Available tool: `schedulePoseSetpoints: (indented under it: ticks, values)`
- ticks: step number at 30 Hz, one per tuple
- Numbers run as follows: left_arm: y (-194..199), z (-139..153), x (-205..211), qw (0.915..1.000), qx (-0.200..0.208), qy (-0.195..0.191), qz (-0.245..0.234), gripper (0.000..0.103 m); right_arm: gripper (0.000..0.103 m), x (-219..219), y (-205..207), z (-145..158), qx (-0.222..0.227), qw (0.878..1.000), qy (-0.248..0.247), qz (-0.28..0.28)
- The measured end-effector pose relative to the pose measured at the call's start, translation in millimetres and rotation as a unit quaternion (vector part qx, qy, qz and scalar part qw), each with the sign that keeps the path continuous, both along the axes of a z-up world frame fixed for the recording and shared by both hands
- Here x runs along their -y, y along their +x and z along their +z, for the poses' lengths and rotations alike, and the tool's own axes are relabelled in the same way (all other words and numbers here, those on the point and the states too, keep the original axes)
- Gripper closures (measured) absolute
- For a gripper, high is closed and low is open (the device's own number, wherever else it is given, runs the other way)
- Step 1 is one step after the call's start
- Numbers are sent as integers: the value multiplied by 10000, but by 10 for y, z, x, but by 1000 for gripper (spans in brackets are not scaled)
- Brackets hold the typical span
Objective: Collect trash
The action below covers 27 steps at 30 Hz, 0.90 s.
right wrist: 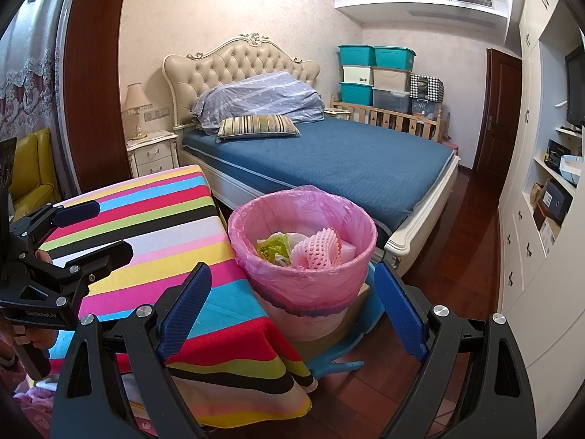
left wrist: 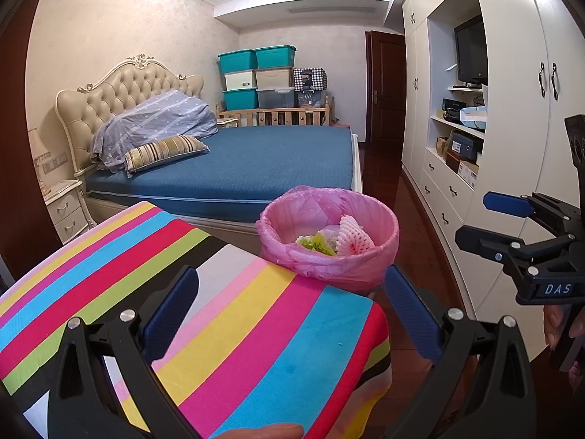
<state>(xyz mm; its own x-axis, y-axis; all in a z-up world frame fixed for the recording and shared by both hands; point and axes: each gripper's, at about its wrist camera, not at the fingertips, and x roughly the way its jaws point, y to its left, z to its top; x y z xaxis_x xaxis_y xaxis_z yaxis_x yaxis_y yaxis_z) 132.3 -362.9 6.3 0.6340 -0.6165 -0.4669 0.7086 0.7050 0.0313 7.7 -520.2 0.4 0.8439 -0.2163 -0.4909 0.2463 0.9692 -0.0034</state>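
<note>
Beside the crinkly, glossy pink plastic bin liner [right wrist: 303, 278] lie a matt striped cloth [right wrist: 153, 226] and polished wood floor [right wrist: 457, 285].

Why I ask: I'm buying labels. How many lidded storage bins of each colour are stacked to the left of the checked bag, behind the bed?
Teal bins: 3
Cream or beige bins: 2
Clear grey bins: 1
Total: 6
</note>
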Motion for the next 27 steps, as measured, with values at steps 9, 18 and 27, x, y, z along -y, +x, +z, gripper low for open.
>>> schedulePoseSetpoints:
  ticks: [9,18,27]
  values:
    - [-3,3,-2,10000,-13,-3,-10,4,18,-3,0,-2,-1,10000,0,1]
    - [9,8,-29,10000,-12,18,-69,4,18,-6,7,-7,-8,10000,6,0]
    - [8,11,-51,10000,-26,22,-89,4,18,-9,2,-12,-10,10000,6,3]
